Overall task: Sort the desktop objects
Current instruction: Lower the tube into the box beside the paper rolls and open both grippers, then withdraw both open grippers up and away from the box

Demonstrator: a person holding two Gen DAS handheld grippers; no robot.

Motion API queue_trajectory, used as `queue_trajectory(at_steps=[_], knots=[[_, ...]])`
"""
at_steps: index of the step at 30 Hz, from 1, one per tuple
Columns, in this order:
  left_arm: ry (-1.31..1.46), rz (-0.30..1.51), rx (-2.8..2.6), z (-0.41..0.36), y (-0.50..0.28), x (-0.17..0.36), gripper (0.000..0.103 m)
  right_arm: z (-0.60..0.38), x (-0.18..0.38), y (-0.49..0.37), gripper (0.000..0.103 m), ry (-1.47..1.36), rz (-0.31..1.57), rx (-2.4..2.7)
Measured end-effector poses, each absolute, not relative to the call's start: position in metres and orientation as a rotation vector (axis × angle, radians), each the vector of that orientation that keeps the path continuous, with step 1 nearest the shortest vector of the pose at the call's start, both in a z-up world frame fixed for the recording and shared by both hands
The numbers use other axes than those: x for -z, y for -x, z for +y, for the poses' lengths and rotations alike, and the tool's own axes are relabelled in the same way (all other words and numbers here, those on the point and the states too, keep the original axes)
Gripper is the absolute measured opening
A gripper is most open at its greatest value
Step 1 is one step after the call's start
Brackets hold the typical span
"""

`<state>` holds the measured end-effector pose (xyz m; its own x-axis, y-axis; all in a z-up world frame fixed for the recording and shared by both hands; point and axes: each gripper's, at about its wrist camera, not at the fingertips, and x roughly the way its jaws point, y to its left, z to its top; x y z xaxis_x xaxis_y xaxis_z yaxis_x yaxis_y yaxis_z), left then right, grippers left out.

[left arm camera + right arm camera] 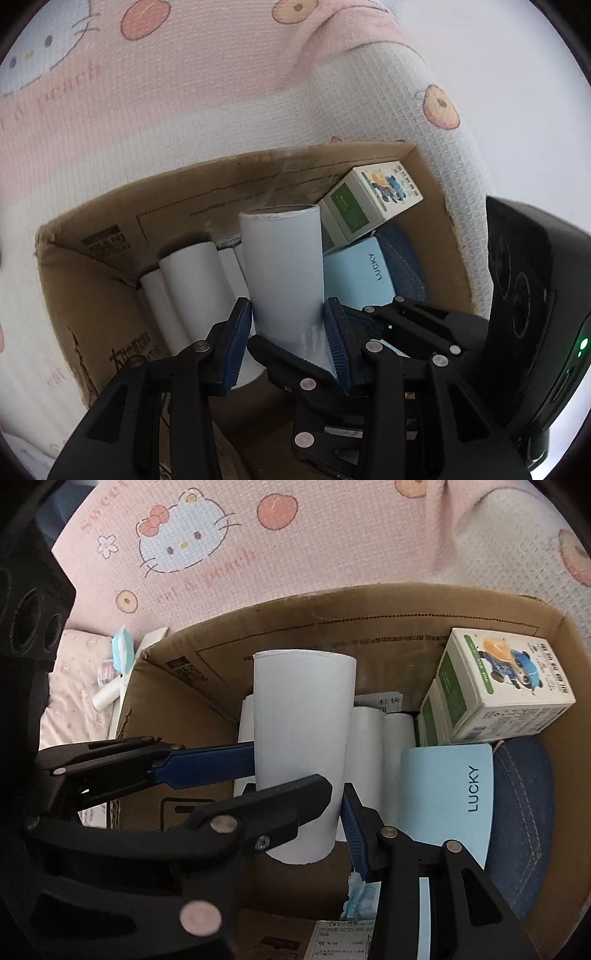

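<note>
Several things already lie in the cardboard box (229,631): white rolls (192,280), a green-and-white carton (506,686), a pale blue "LUCKY" case (447,797). Both the left gripper (288,314) and right gripper (299,782) clamp one white tube (303,738), poised over the box's middle. Outside, far left, small items (110,679) seem left.

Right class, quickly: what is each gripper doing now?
Left gripper: closed on the white roll.
Right gripper: closed on the same white roll.
</note>
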<state>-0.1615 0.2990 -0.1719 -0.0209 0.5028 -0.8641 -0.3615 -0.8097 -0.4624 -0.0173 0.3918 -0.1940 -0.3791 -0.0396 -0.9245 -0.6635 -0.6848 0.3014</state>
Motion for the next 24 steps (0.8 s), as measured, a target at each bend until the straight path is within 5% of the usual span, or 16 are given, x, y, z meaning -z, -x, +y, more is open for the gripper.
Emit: queue_trajectory(at_steps=[8,16,21,24], knots=[[1.644,-0.008,-1.97,0.31,0.16,0.176,0.044,0.398,0.212,0.014,0.042,1.519,0.965,-2.029],[1.621,-0.088,-1.954,0.304,0.161,0.17,0.044,0.399,0.207,-0.002,0.042,1.441,1.088,-2.057],[1.571,-0.093,-1.963,0.296,0.159,0.161,0.023,0.399,0.199,-0.011,0.029,1.386,1.125,-2.062],[1.577,-0.109,-1.959,0.295,0.159,0.162,0.021,0.398,0.201,-0.01,0.028,1.401,1.113,-2.039]])
